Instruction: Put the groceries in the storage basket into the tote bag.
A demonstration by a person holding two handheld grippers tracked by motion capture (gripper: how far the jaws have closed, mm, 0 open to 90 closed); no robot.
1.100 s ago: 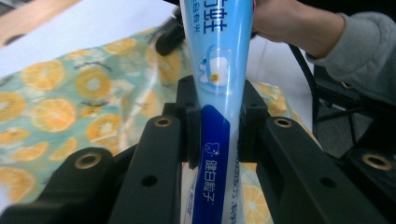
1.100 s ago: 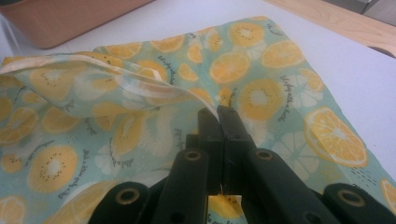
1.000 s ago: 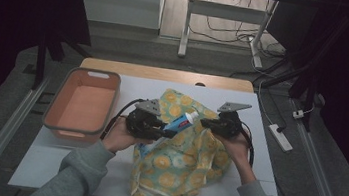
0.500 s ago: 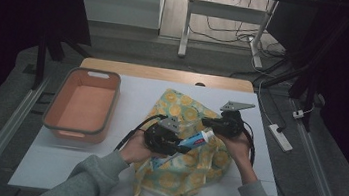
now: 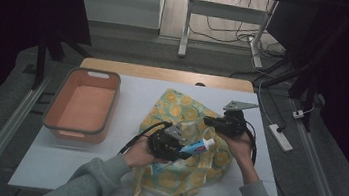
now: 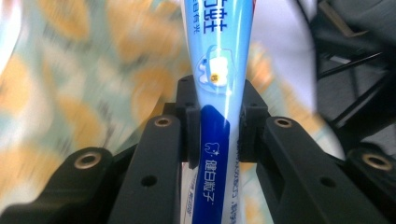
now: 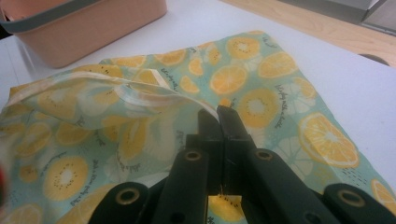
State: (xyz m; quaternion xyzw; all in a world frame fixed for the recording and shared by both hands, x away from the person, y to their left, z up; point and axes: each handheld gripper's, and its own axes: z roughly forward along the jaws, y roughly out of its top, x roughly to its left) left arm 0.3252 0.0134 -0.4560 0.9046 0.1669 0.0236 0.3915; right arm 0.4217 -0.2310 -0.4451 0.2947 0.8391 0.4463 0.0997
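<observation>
1. Left tool (image 6: 219, 126): jaws clamped on a blue-and-white toothpaste tube (image 6: 219, 70), gripping its dark-blue lower part; the tube runs straight up between the jaws, printed w/ a small tooth cartoon and blue characters.
2. From the high view, left tool (image 5: 169, 145) sits over the bag, tube (image 5: 198, 145) sticking out to the right, white cap end pointing toward the right hand (image 5: 237, 143).
3. Right tool (image 7: 218, 122): jaws closed tight, pinching the rim of the bag (image 7: 140, 93), fabric edge lifted into a loose fold just left of the tips.
4. High view, right tool (image 5: 227, 124) at the bag's right side, grey plate on top.
5. Bag (image 5: 177, 179): teal cloth, orange/lemon-slice print, lying across the white counter (image 5: 73, 166), lower end reaching the near edge betw. the forearms.
6. Pink-orange bin (image 5: 83, 104) w/ grey rim to the left, apart from the bag.
7. Beyond: wooden strip at the counter's far edge, cables and a power strip (image 5: 278, 137) on the floor, right.
</observation>
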